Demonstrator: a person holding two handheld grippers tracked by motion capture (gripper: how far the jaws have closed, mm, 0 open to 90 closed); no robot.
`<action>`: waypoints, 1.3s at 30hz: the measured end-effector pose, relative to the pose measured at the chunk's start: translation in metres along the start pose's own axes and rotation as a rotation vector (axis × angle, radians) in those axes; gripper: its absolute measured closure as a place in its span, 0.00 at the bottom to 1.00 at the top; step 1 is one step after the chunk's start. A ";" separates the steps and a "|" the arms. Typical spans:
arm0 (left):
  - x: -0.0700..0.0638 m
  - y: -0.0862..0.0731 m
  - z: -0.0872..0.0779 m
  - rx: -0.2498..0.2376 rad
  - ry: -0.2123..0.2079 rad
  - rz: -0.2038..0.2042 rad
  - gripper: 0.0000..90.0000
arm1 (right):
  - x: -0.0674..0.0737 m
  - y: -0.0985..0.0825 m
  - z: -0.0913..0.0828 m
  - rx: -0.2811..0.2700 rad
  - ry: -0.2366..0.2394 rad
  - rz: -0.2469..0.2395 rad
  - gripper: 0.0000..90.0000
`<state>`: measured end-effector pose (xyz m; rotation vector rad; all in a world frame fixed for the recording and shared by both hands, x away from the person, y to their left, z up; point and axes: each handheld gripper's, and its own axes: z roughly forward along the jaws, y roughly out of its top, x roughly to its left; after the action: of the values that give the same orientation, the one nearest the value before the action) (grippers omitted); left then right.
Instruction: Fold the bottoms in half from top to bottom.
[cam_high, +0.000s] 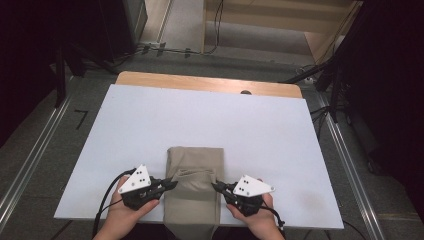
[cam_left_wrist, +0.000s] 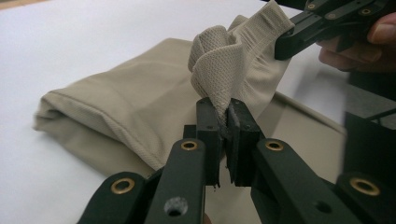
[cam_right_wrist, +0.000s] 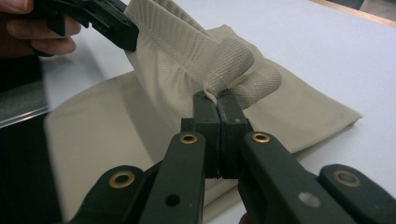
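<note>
we take the beige garment (cam_high: 194, 187) as our landmark: it lies folded at the near edge of the white surface (cam_high: 200, 120), its lower end hanging off that edge toward the person.

just left of the garment we see the left hand (cam_high: 125, 207) coming in from the near edge, wrapped around the left gripper (cam_high: 171, 184), which points level and inward at the cloth's left side. in the left gripper view its jaws are nearly together, pinching a bunched fold of the ribbed hem (cam_left_wrist: 224, 65) lifted a little above the rest of the garment.

just right of the garment the right hand (cam_high: 255, 212) mirrors that pose, its right gripper (cam_high: 216, 186) aimed inward at the cloth's right side. in the right gripper view its jaws are pressed together on a rolled bit of the same hem, with the folded body of the garment lying behind it on the surface.
</note>
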<state>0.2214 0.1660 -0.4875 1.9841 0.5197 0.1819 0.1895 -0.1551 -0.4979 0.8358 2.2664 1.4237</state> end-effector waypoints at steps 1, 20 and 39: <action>-0.004 -0.002 -0.002 0.002 -0.007 -0.007 0.96 | 0.006 -0.002 -0.004 0.002 0.002 -0.009 0.97; -0.036 -0.020 -0.027 0.092 -0.001 -0.029 0.50 | 0.046 -0.023 -0.040 0.033 0.171 0.072 0.42; 0.056 0.009 0.038 0.214 0.162 -0.146 0.93 | -0.035 0.007 0.002 0.122 -0.137 0.204 0.31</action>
<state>0.2869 0.1558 -0.5028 2.1388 0.8154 0.2040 0.2198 -0.1737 -0.4939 1.1957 2.2342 1.2755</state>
